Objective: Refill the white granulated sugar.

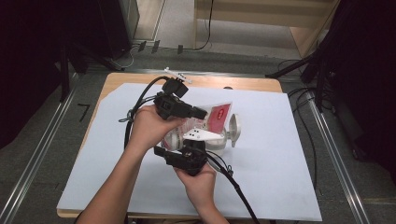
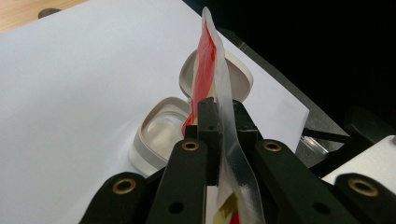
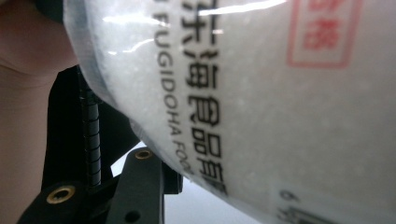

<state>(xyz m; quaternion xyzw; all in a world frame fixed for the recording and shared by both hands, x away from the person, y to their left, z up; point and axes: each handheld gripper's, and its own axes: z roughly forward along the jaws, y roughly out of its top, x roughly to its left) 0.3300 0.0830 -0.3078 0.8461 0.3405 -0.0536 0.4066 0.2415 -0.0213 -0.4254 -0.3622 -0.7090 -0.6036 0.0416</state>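
Left gripper [image 2: 219, 109]: clamped on the pouch [image 2: 219, 79] edge.
Right gripper [image 1: 189, 154]: jaws partly apart around the pouch's bulging lower body.
Container [image 2: 161, 133]: open, just beyond left jaws, under pouch.
Lid [image 2: 240, 77]: behind pouch, upright.
Table [image 1: 261, 154]: white sheet beneath.

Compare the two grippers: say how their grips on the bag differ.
The left gripper pinches the bag by its thin flat edge, jaws nearly together; the right gripper holds the bag's full, grainy body, jaws wider apart. In the high view the left sits farther up than the right. Both are clamped on the same bag.
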